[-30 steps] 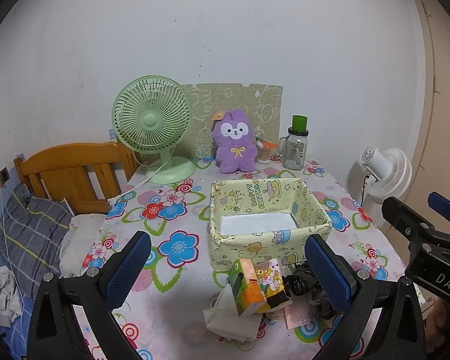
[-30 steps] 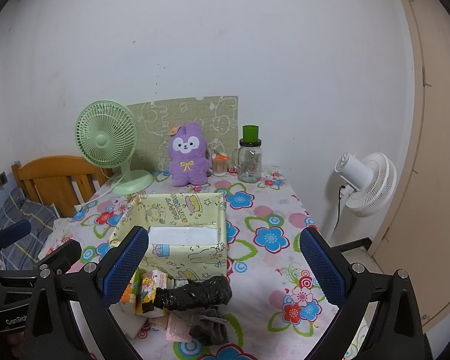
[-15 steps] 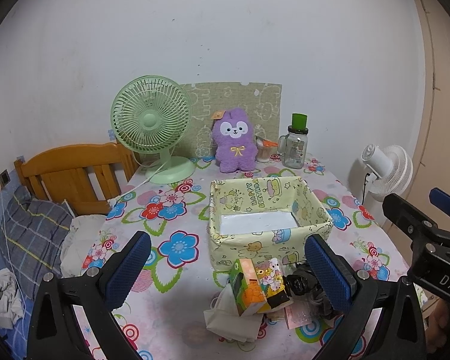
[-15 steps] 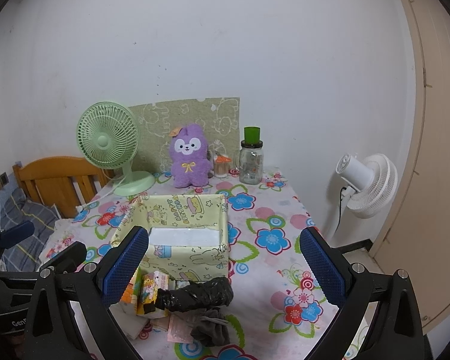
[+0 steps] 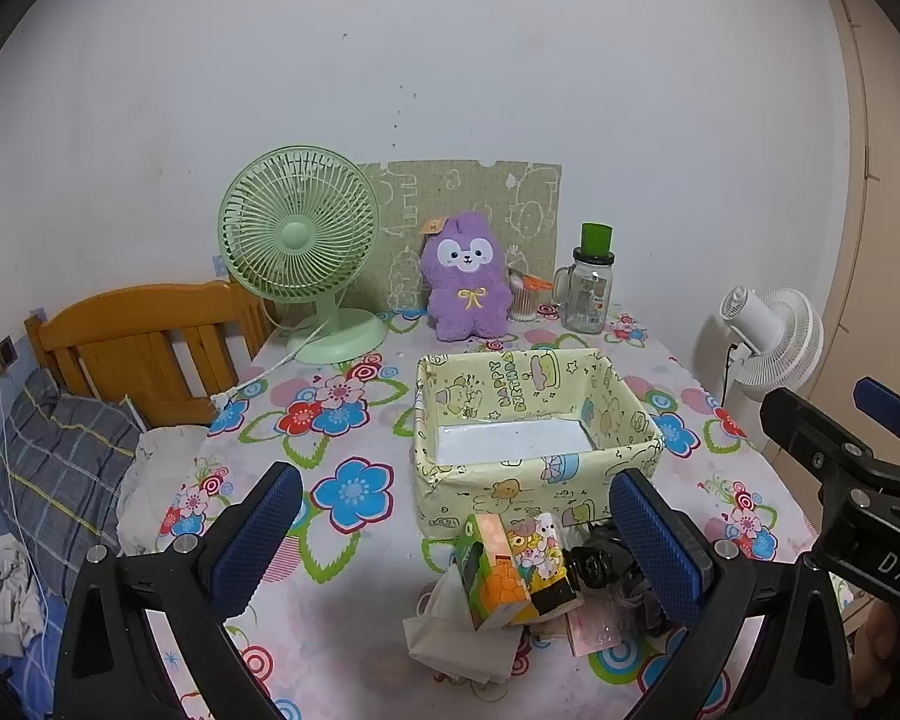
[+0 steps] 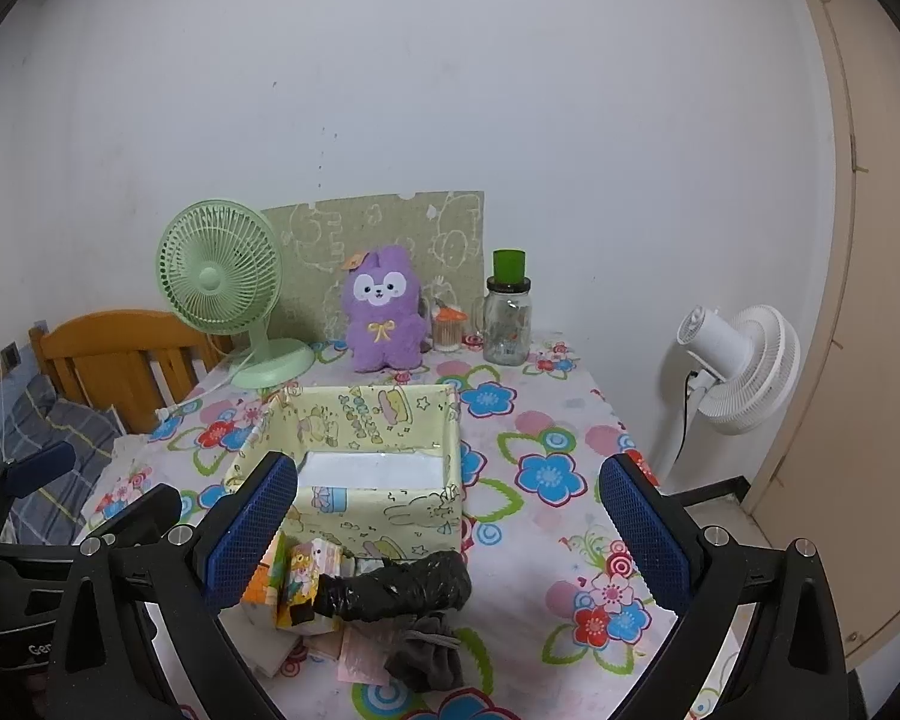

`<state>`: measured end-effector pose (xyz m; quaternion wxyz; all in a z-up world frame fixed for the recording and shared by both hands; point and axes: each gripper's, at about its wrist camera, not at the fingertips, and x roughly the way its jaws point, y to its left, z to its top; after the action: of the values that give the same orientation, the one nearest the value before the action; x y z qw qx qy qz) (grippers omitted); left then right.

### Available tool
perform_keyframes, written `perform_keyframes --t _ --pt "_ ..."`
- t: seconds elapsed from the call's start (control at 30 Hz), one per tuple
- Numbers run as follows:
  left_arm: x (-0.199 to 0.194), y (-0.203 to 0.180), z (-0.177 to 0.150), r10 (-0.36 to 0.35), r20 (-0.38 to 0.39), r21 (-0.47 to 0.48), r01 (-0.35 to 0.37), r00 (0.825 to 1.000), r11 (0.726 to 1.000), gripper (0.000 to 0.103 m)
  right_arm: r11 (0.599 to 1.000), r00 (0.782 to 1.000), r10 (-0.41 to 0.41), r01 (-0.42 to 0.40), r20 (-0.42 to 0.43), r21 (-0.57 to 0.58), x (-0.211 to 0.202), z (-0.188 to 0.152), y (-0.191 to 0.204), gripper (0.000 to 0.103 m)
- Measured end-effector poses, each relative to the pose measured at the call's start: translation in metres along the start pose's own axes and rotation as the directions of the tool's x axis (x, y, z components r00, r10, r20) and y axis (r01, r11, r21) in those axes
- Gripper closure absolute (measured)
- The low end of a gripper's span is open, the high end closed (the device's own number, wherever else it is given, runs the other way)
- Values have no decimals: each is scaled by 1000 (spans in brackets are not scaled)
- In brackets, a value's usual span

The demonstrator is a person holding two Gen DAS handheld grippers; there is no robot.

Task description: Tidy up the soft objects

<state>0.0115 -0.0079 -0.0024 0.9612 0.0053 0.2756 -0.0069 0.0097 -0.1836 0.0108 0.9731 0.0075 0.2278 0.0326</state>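
Note:
A yellow patterned box stands open and empty in the middle of the flowered table. In front of it lies a heap: small colourful tissue packs, white tissue, a black plastic roll, a grey cloth and a pink packet. A purple plush rabbit sits at the back. My left gripper is open and empty above the heap. My right gripper is open and empty above the heap too.
A green desk fan stands back left. A glass jar with green lid and a small cup stand back right. A wooden chair is left of the table. A white floor fan stands right of it.
Both views have shifted very slightly; the right gripper has eased back a little. Nothing on the table has moved and both grippers stay open.

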Motion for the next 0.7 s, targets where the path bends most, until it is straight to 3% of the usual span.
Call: perform_keyframes --t 0.5,0.7 --pt "7 1 -1 2 -3 2 -2 1000 1000 3 1000 999 19 -19 -34 3 13 -1 0 1" --pt "23 -2 -4 -20 -37 5 20 999 1000 4 999 997 31 -33 -69 -17 28 -4 5 1"
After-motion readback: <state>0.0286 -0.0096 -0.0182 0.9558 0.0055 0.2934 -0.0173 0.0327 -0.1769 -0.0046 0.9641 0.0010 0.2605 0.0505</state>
